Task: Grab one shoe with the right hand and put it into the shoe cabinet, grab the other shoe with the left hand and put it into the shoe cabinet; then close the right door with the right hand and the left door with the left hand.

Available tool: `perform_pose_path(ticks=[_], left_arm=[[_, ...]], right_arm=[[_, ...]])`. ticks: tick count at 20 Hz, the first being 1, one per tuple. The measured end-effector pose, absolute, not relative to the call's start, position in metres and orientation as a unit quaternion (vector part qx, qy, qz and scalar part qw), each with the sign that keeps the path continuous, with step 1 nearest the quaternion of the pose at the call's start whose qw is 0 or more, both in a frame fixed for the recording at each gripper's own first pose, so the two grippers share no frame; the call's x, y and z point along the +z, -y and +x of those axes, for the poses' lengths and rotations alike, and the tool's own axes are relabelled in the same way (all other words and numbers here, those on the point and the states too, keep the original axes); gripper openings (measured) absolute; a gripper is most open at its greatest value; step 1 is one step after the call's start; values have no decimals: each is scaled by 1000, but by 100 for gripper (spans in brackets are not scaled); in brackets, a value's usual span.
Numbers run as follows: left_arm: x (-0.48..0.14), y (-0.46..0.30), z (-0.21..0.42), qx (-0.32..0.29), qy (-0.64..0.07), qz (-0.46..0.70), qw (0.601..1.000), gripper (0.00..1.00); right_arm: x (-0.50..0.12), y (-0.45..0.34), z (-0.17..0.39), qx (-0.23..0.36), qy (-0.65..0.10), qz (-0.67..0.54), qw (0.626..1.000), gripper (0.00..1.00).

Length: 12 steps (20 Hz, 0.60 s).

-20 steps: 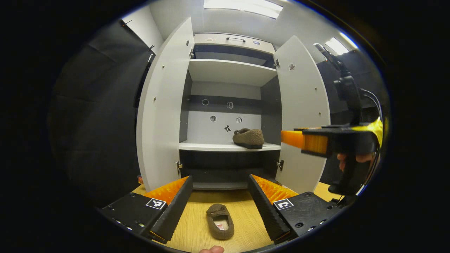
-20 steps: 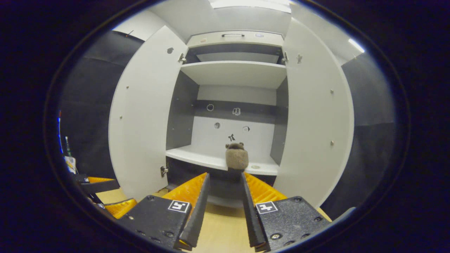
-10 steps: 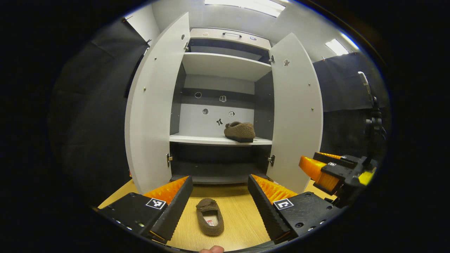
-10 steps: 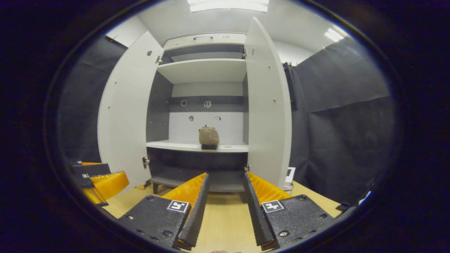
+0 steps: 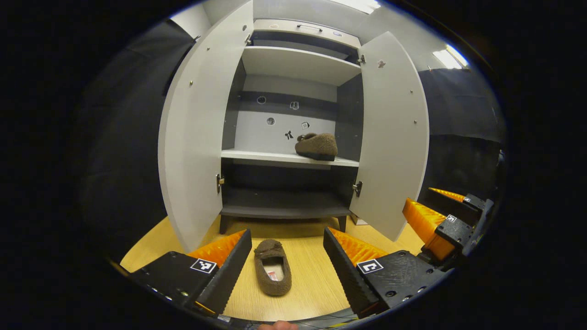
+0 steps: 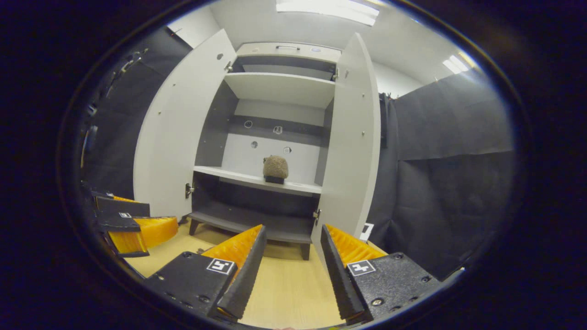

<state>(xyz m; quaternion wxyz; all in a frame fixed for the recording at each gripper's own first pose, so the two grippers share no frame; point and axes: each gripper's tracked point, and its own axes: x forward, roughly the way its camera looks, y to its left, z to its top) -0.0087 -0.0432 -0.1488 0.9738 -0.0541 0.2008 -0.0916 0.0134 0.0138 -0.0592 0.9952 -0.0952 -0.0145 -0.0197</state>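
Note:
A brown fuzzy shoe (image 5: 274,273) lies on the wooden floor (image 5: 312,284) before the white shoe cabinet (image 5: 293,64), toe toward the cabinet. My left gripper (image 5: 287,259) hovers open above it, its fingers either side of the shoe and apart from it. The other brown shoe (image 5: 316,146) rests on the cabinet's middle shelf, right of centre, also seen heel-on as the shelf shoe (image 6: 275,167). Both doors stand open: left door (image 5: 192,133), right door (image 5: 394,137). My right gripper (image 6: 290,250) is open and empty, low over the floor, and appears as the right gripper (image 5: 435,217) at the right.
Black cloth walls (image 6: 449,174) flank the cabinet on both sides. The cabinet has a dark bottom shelf (image 5: 284,208) and an upper shelf (image 5: 298,64). A small white card (image 6: 365,231) leans by the right door's foot. The left gripper (image 6: 133,224) shows at the left.
The right gripper drew back from the shelf and sank toward the floor, leaving the shoe on the shelf. The left gripper came down and forward over the floor shoe.

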Motion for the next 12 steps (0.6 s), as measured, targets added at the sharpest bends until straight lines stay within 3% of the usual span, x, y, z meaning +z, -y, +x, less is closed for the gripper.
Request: perform_pose_path(ticks=[12], left_arm=[[-308,26,34,-2,-378,-99,920,96]], right_arm=[[-73,-7,18,-20,-16,-108,994,75]])
